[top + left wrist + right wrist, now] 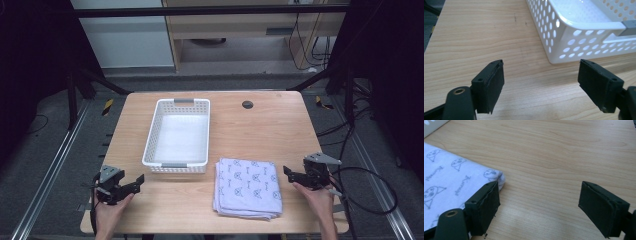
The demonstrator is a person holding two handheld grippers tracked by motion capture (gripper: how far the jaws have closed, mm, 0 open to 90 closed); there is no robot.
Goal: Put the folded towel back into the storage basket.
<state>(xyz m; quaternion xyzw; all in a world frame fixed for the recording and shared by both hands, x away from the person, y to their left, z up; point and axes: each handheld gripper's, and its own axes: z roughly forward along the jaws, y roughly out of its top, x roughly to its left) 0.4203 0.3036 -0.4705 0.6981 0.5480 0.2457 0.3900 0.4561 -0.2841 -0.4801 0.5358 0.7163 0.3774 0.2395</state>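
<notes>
A: Entry, high view. Wooden table (pixel 250 130) carries two things. A white perforated basket (pixel 177 135) sits left of centre, long side running away from the person, grey handle inserts at both short ends. Nothing lies inside it.

B: And the cloth?

A: A folded cloth (pixel 247 186), pale lilac-white with a small repeated grey print, lies flat near the front edge, just beside the basket's near right corner. Whether the two touch, I cannot tell.

B: Left gripper?

A: Left gripper (pixel 131 185) is held low at the front left corner of the table, pointing toward the basket. In the left gripper view (pixel 541 85) its jaws stand wide apart with only bare wood between them. Nothing is gripped. The basket's near corner (pixel 564 47) lies ahead, apart from the jaws.

B: Right gripper?

A: Right gripper (pixel 295 175) is at the front right, just beside the cloth's right edge, pointing toward it. In the right gripper view (pixel 539 207) the jaws are likewise wide open and hold nothing. The cloth's folded corner (pixel 454 182) sits against the one jaw on the left of that view; contact is not certain. Bare table lies between the pads.

B: Other items?

A: A small dark round inset (pixel 247 104) in the table's far side, right of the basket.
</notes>
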